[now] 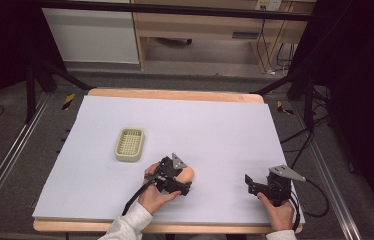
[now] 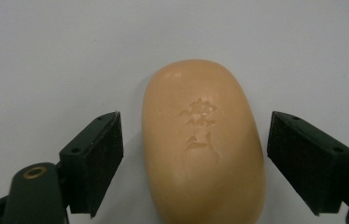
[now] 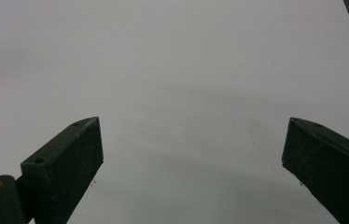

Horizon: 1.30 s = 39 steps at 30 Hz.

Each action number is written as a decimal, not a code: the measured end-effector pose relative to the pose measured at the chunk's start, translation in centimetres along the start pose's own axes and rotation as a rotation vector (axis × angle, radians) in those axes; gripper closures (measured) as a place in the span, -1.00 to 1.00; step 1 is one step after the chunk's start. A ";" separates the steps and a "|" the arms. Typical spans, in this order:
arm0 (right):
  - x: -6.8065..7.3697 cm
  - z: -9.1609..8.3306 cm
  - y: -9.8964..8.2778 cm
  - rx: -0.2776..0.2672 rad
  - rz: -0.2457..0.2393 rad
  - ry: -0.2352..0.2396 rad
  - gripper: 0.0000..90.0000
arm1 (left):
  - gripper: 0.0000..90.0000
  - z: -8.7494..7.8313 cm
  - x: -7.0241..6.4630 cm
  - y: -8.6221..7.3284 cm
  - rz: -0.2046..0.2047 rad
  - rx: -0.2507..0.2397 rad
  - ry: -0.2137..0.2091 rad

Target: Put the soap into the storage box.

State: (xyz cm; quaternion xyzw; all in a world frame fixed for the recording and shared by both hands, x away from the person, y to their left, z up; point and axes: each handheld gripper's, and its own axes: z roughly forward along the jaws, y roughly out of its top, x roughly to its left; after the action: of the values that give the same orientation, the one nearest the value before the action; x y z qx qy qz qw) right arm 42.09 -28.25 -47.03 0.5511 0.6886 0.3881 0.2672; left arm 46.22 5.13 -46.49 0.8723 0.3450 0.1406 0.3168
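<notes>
A tan oval bar of soap (image 2: 203, 144) with embossed characters lies flat on the white table sheet (image 1: 215, 130). My left gripper (image 2: 194, 140) straddles the bar, one black pad on each side, and a thin strip of sheet shows between each pad and the soap. From above, the soap (image 1: 188, 173) peeks out just past my left gripper (image 1: 181, 179) at the front middle of the table. My right gripper (image 1: 254, 186) rests near the front right, jaws wide apart. Bare sheet lies between the jaws of the right gripper (image 3: 193, 140).
A pale green ribbed soap dish (image 1: 129, 144) sits on the sheet, left of and beyond my left hand. The wooden table edge (image 1: 175, 93) borders the sheet at the back. Cables trail from both grippers toward the front edge.
</notes>
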 end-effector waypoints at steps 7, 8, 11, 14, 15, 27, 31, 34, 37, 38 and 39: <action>0.0 0.1 0.0 0.003 -0.004 -0.003 -0.88 | -0.52 0.5 0.1 -0.1 -0.004 0.025 0.000; 0.0 0.1 0.0 0.003 -0.004 -0.003 -0.88 | -0.52 0.5 0.1 -0.1 -0.004 0.025 0.000; 0.0 0.1 0.0 0.005 -0.002 -0.001 -0.88 | -0.48 0.7 0.1 -0.1 -0.009 0.033 -0.004; 0.0 0.1 0.0 0.005 -0.003 -0.001 -0.88 | -0.47 0.9 0.0 -0.1 -0.005 0.037 -0.001; 0.0 0.1 0.0 0.005 -0.002 -0.001 -0.88 | -0.46 0.9 0.0 -0.1 -0.005 0.037 0.001; 0.0 0.1 0.0 0.008 0.001 0.004 -0.88 | -0.45 0.9 0.0 -0.1 -0.006 0.041 -0.004; 0.0 0.1 0.0 0.009 0.000 0.003 -0.88 | -0.41 0.8 0.0 0.0 0.003 0.053 -0.010; 0.0 0.1 0.0 0.010 0.003 0.002 -0.88 | -0.35 0.8 -0.1 0.0 0.000 0.049 -0.009; 0.0 0.2 0.0 0.010 0.002 0.000 -0.88 | -0.34 0.8 -0.1 0.1 -0.002 0.053 -0.010; 0.0 0.2 0.0 0.010 0.002 0.000 -0.88 | -0.34 0.8 -0.1 0.1 -0.002 0.053 -0.010; 0.0 0.2 0.0 0.010 0.000 0.000 -0.88 | -0.34 0.8 -0.1 0.1 -0.003 0.054 -0.009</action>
State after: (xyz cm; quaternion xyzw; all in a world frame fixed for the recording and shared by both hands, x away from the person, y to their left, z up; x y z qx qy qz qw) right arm 42.23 -28.20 -47.15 0.5522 0.6906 0.3848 0.2646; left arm 46.54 4.65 -47.03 0.8806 0.3484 0.1270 0.2949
